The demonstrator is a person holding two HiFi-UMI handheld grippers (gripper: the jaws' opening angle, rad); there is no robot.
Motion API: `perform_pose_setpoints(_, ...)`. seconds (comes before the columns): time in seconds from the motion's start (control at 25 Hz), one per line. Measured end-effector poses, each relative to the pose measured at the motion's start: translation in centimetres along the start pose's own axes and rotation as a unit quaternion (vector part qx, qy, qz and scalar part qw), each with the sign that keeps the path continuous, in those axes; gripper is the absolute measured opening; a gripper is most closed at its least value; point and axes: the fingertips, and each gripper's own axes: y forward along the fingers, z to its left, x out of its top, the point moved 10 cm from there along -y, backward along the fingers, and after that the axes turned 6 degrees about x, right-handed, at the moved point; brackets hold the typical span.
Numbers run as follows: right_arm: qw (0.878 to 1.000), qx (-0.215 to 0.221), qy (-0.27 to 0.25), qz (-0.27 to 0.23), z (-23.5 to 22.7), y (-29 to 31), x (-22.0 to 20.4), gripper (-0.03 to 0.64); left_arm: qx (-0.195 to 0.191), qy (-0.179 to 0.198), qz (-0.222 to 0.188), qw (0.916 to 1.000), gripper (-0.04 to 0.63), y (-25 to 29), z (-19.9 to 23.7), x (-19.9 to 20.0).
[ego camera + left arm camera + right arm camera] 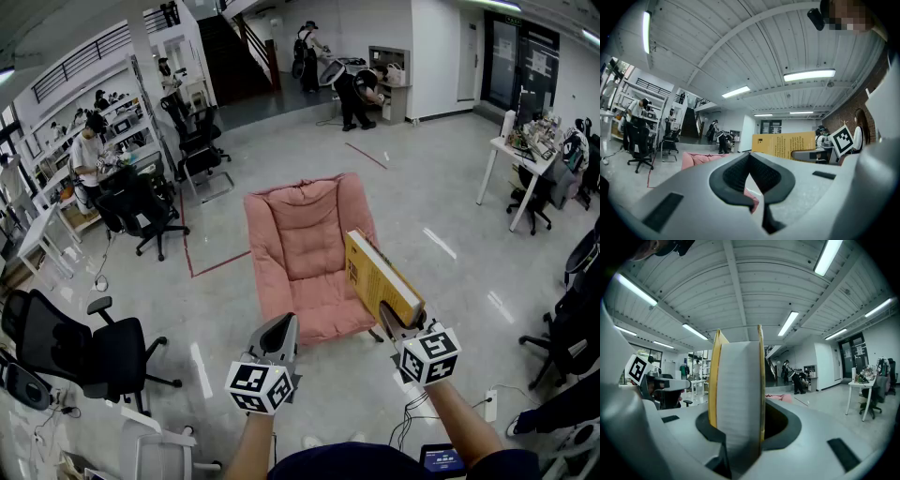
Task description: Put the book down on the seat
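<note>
Open-plan office with swivel chairs [139, 212], white desks [521, 161] and shelving racks [120, 105]

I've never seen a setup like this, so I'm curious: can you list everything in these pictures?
book: one, yellow cover, held tilted in the air over the seat's right edge
seat: one, pink, cushioned, on the floor in the middle
office chairs: several, black, along the left and right sides
table: one, white, cluttered, far right
tape line: one, red, on the floor left of the seat
people: several, dark clothes, at the back and at the benches on the left
left gripper: one, grey, marker cube, jaws shut, empty
right gripper: one, grey, marker cube, jaws clamped on the book's lower edge
</note>
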Motion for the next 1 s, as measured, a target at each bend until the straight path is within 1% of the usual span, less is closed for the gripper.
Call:
perform_pose_setpoints(0.32,1.0,0.006,-0.002,-0.009,-1.7,-0.3,0.1,0.155,0.007,-0.005,-0.003,1.0,0.004,0.8,-1.8,-0.7)
perform_pose_setpoints(0.52,1.0,0.017,0.003,-0.019,-2.7,-0.7,-0.3,0.155,0.012,-0.009,-0.005,0.9999,0.004,1.5,-2.9,-1.1)
perform_pose_setpoints(0.72,0.999,0.025,0.012,-0.015,-4.1,-0.6,-0.5,0.155,0.021,-0.015,-0.004,0.9997,0.005,2.3,-3.9,-1.4)
perform_pose_setpoints(1.0,0.999,0.03,0.013,-0.015,-5.3,0.4,-0.9,0.155,0.026,-0.019,0.001,0.9995,0.004,3.4,-3.9,-2.0)
